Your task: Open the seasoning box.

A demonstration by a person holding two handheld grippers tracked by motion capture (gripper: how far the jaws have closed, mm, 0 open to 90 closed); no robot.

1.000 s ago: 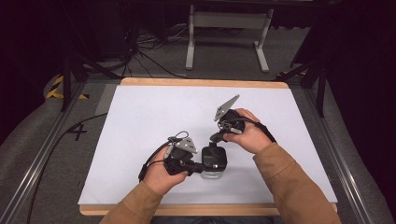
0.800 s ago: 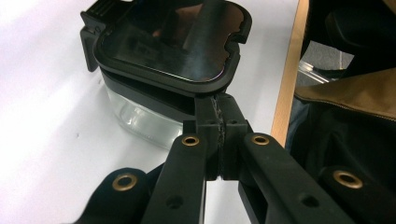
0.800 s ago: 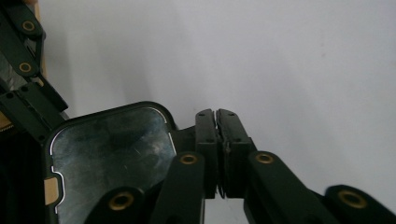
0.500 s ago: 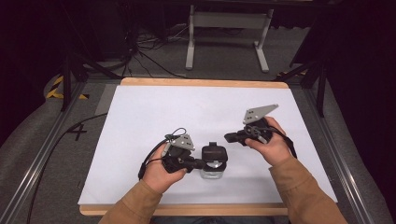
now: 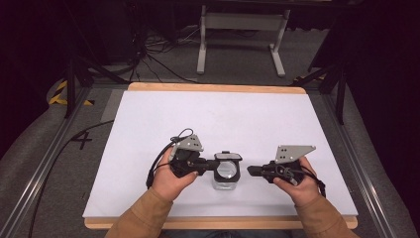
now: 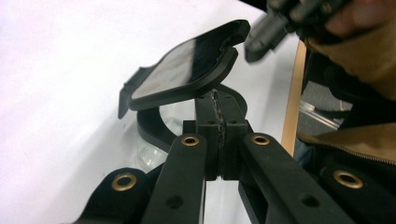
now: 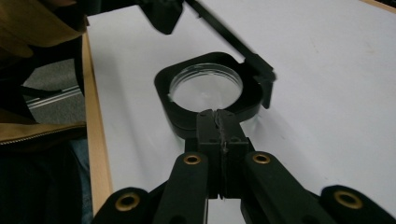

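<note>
A small clear jar [image 5: 227, 172] with a black collar stands on the white table, near the front. Its hinged black lid [image 6: 187, 70] is tipped up, so the round mouth [image 7: 205, 86] is uncovered. My left gripper [image 5: 214, 162] lies level and points right, jaws shut, with the tips [image 6: 217, 95] against the collar under the lid. I cannot tell whether they pinch anything. My right gripper [image 5: 249, 170] points left at the jar from a short gap away, shut and empty [image 7: 217, 114]. In the right gripper view the lid [image 7: 233, 44] stands edge-on beyond the mouth.
The white tabletop [image 5: 213, 119] has a wooden front edge [image 5: 218, 222], and metal rails run along both sides. A white stand [image 5: 242, 22] and cables [image 5: 148, 54] lie on the floor behind. Brown sleeves come in from the bottom.
My right gripper swung away from above the jar, out to the right and down, and now lies level pointing left. The left gripper stayed at the jar.
</note>
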